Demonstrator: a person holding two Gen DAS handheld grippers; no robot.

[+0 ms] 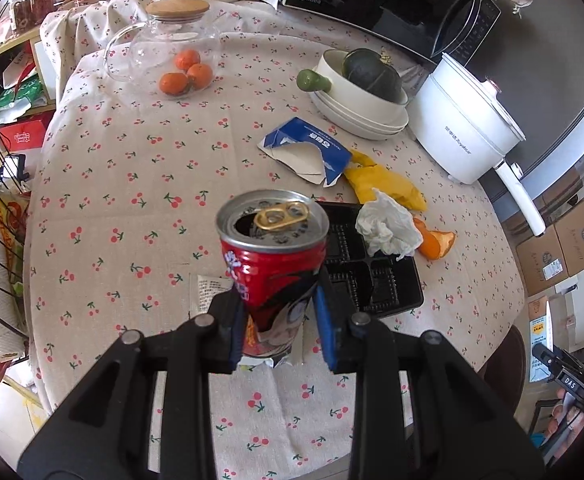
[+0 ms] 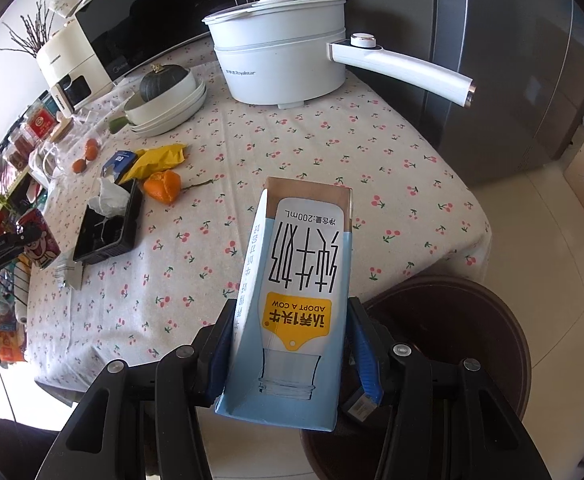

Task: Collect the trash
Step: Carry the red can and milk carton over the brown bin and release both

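Note:
My left gripper is shut on a red drink can with an open gold tab, held above the cherry-print tablecloth. The can also shows in the right wrist view. My right gripper is shut on a light blue milk carton, held upside down over the table's near edge. On the table lie a black plastic tray, a crumpled white tissue, orange peel, a yellow wrapper and a torn blue carton.
A white electric pot with a long handle, stacked white dishes holding a dark squash, a glass jug with oranges and a microwave stand at the back. A dark round stool sits below the right gripper. A small sachet lies under the can.

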